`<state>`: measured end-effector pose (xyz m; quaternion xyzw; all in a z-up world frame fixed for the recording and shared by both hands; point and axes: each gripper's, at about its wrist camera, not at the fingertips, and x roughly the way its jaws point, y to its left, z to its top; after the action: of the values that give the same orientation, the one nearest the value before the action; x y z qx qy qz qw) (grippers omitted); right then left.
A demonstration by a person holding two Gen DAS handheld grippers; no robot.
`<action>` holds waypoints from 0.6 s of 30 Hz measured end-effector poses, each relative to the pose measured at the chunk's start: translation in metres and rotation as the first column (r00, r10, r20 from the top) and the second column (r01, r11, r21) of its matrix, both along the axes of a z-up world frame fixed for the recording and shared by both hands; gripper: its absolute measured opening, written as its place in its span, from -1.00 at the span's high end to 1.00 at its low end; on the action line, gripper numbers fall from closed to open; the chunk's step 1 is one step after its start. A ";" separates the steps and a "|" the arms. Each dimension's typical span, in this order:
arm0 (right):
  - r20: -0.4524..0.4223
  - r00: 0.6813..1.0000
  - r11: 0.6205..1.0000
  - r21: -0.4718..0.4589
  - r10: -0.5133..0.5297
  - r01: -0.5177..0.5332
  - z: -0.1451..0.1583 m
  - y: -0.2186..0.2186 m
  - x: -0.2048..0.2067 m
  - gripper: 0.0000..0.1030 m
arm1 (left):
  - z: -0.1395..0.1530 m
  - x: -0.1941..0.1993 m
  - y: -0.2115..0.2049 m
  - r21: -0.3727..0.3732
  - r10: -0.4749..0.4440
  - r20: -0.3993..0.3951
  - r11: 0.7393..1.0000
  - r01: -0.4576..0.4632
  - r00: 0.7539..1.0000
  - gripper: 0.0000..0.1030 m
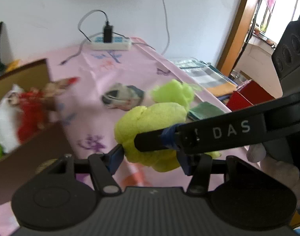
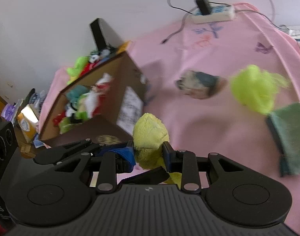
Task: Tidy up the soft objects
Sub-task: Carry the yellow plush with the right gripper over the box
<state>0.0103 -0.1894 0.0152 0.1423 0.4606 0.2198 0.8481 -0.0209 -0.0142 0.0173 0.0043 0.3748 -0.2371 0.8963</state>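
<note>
A yellow-green plush toy (image 1: 150, 122) is gripped by both grippers above the pink tablecloth. My left gripper (image 1: 150, 155) is shut on its lower part, and a right-gripper finger (image 1: 157, 139) crosses in front of it. In the right wrist view my right gripper (image 2: 149, 153) is shut on the same plush (image 2: 151, 131). A brown cardboard box (image 2: 110, 78) holding several soft toys stands to the left; it also shows in the left wrist view (image 1: 26, 74). A bright green fluffy toy (image 2: 254, 88), a grey-blue soft toy (image 2: 201, 86) and a dark green sponge (image 2: 289, 133) lie on the cloth.
A white power strip (image 1: 110, 44) with a black charger and cables lies at the table's far edge by the wall. The table's right edge (image 1: 189, 78) drops off to stacked boxes and fabric. Clutter lies left of the box (image 2: 26, 123).
</note>
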 end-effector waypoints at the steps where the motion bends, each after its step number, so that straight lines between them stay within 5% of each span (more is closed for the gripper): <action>1: 0.007 1.000 1.000 0.005 0.004 -0.004 0.002 0.007 -0.001 0.74 | 0.003 -0.002 0.008 -0.001 0.005 0.007 1.000 -0.005 1.000 -0.07; 18: 0.133 0.991 0.993 0.114 0.001 -0.016 0.034 0.102 0.000 0.73 | 0.050 -0.015 0.116 -0.008 0.066 0.153 0.998 -0.065 0.986 -0.07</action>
<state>0.0104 -0.0869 0.0492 0.1738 0.3904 0.2584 0.8664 -0.0356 0.1016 0.0675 0.0090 0.3043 -0.2070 0.9298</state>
